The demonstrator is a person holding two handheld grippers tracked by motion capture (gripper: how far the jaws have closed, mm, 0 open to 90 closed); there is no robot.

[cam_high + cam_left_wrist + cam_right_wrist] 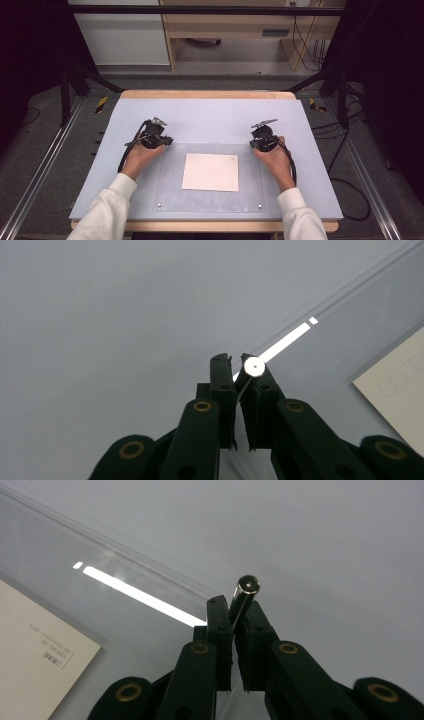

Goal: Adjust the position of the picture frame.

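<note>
**A:** Where do I stand with the clear plate point(210, 150)?

**B:** As I read it, at the very start of lifting it. My left gripper point(167, 141) is at the plate's far left corner with its jaws closed on the left peg point(255, 366), the small silver-capped one there. My right gripper point(254, 144) is at the far right corner, jaws pinched on the right peg point(247, 587). Both grips look made. The plate lies flat on the surface point(210, 112), so the lift itself is not yet done.

**A:** And the paper point(210, 172)?

**B:** Under the plate, near its middle and a little toward the near edge. It looks covered all over, so I'd say I can't get at it until the plate comes up or slides off.

**A:** Anything in my way?

**B:** Not much. Two small screws point(160, 205) sit in the plate's near corners. Whether they fasten it down or just rest there I cannot tell, and that is my one worry. Each gripper's cable point(291, 167) trails back beside the plate, off its edges. Beyond the plate's far edge there is bare grey surface, then a wooden cabinet point(225, 25) well behind.
</note>
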